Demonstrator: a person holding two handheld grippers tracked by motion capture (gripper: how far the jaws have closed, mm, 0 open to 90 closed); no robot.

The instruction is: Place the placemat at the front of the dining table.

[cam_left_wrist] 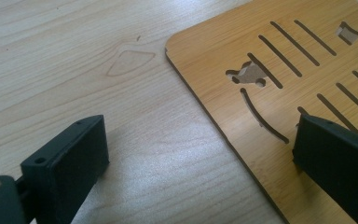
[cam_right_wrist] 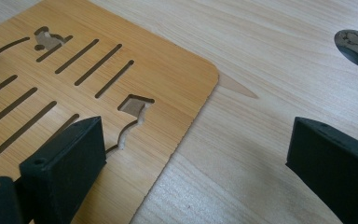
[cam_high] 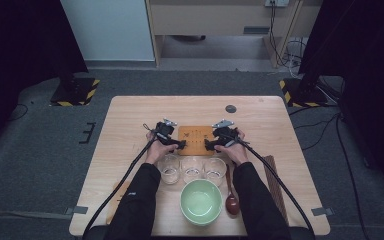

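Observation:
An orange wooden board with cut slots lies flat at the middle of the table. My left gripper is low at the board's left edge and my right gripper at its right edge, each held by a hand. In the left gripper view the gripper is open: one jaw is over the bare table, the other over the board. In the right gripper view the gripper is open too, straddling the rounded corner edge of the board. Nothing is gripped.
Three clear glass cups stand in a row just nearer than the board. A pale green bowl and a dark red spoon lie at the front edge. Dark sticks lie at the right. A round cable hole is behind.

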